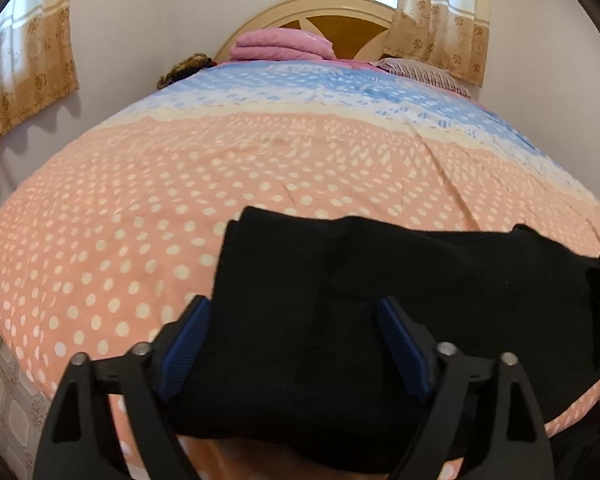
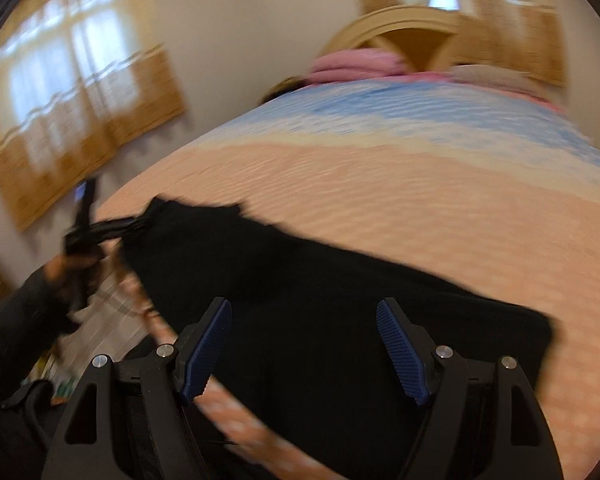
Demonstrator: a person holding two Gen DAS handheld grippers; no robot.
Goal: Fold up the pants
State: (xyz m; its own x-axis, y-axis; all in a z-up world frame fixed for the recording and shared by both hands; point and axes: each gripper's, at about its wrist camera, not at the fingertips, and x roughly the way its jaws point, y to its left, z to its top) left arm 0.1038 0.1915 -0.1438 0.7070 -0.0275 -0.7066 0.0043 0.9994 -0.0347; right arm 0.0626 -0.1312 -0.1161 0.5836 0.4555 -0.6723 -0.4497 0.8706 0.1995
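Observation:
Black pants [image 1: 420, 272] lie folded in a long strip across the near part of the bed. My left gripper [image 1: 292, 304] stands wide open over their left end, with the dark cloth filling the space between its blue pads [image 1: 184, 344]; the pads do not pinch it. The right wrist view is blurred by motion. There my right gripper [image 2: 304, 304] is open above the same pants [image 2: 300, 264], nothing clamped between its pads. At that view's left edge a hand in a dark sleeve [image 2: 40, 288] holds the left gripper [image 2: 136, 222] at the far end of the pants.
The bedspread [image 1: 140, 200] is pink with white dots, turning blue farther back. A folded pink blanket [image 1: 280, 44] and a striped pillow [image 1: 424, 70] lie by the wooden headboard [image 1: 340, 12]. Curtains [image 1: 24, 60] hang on the left wall. Tiled floor [image 1: 8, 400] shows below the bed's left edge.

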